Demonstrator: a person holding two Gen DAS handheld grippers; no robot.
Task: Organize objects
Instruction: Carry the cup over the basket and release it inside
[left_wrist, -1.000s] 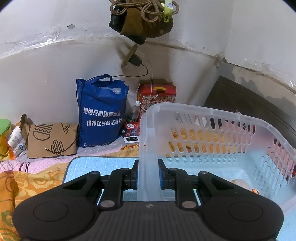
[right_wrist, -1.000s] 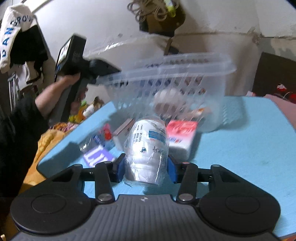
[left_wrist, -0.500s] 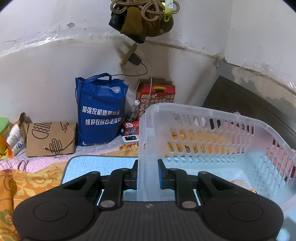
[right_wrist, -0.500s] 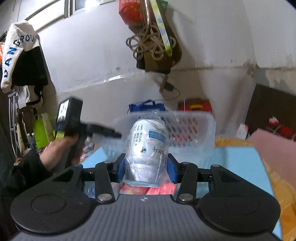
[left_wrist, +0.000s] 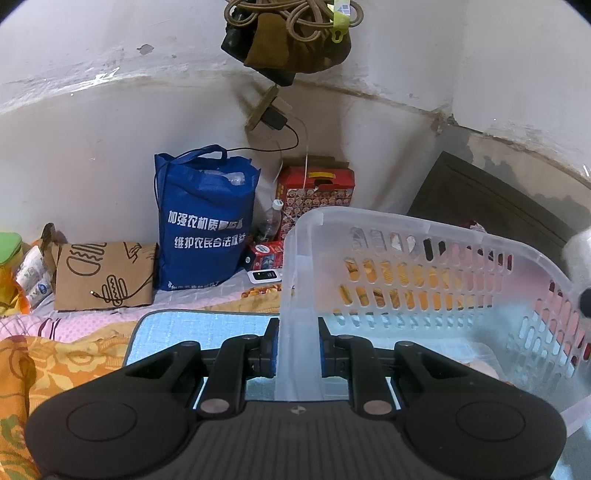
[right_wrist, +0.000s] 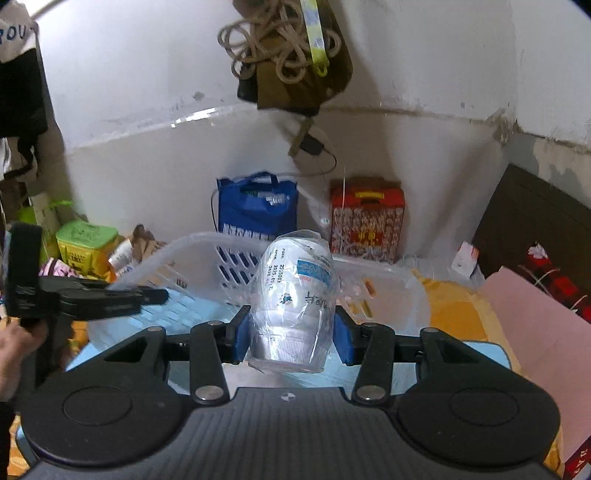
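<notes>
My left gripper (left_wrist: 297, 350) is shut on the near wall of a translucent white plastic basket (left_wrist: 424, 240) and holds it tilted over a light blue mat (left_wrist: 199, 325). My right gripper (right_wrist: 293, 332) is shut on a plastic-wrapped stack of white paper cups (right_wrist: 295, 295) and holds it in front of the basket (right_wrist: 207, 240). The left gripper (right_wrist: 155, 295) also shows in the right wrist view, clamped on the basket's left rim. The cups' wrap shows blurred at the right edge of the left wrist view (left_wrist: 580, 251). Something pale lies in the basket bottom, unclear.
Against the wall stand a blue tote bag (left_wrist: 205, 221), a red patterned box (left_wrist: 314, 195), a water bottle (left_wrist: 271, 221) and a brown paper bag (left_wrist: 103, 275). A rope bundle (right_wrist: 288, 51) hangs above. A green tub (right_wrist: 85, 247) is left; pink board (right_wrist: 535, 325) right.
My right gripper has lifted the wrapped cups from low over the mat up to the basket's rim and forward. The left gripper keeps holding the basket, nearly still.
</notes>
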